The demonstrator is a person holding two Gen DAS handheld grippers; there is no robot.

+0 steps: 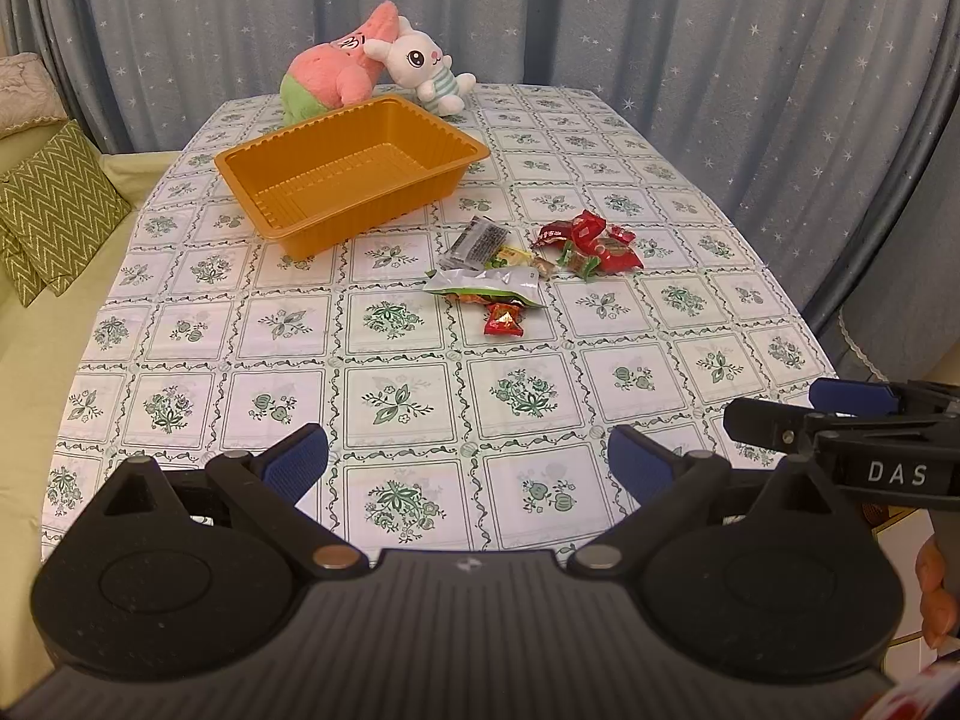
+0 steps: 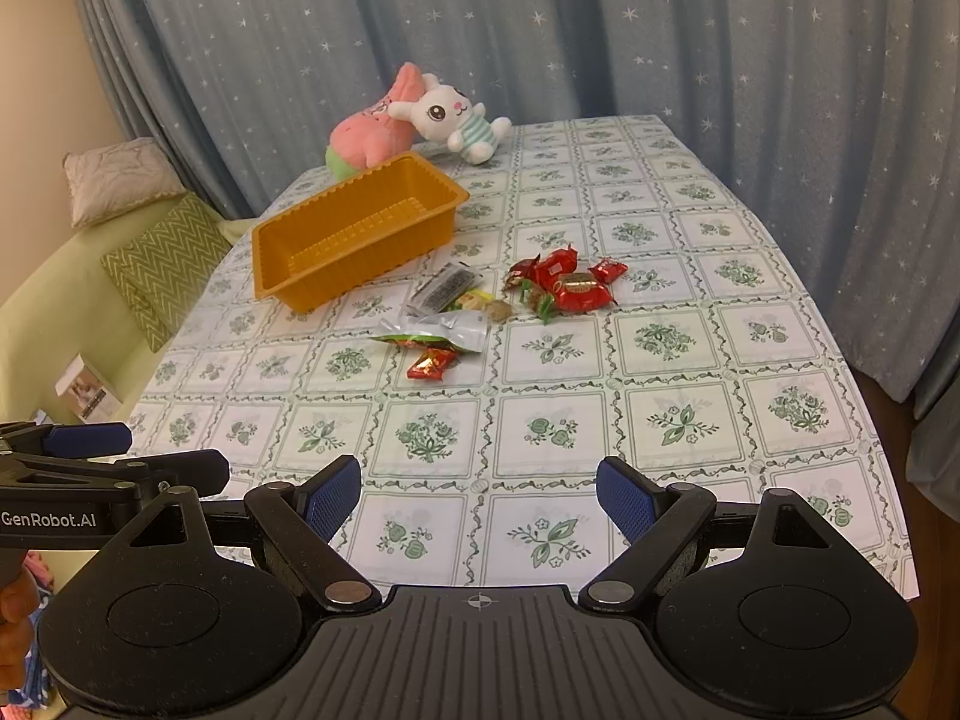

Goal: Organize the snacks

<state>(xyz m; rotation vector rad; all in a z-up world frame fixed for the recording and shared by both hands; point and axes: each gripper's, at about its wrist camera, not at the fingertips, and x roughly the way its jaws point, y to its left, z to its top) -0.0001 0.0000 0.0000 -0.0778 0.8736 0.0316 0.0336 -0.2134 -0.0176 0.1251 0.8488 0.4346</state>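
- Left gripper [image 1: 468, 468] and right gripper [image 2: 479, 501]: fingers released, holding nothing.
- Snacks [image 1: 528, 264] lie on the bench [image 1: 420, 396], well ahead of both, beside the orange tray [image 1: 354, 171].

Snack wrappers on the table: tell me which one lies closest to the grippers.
The small red-and-gold candy, alone at the near edge of the pile, just in front of the silver-green pouch. The other red wrappers sit farther back, to the right.
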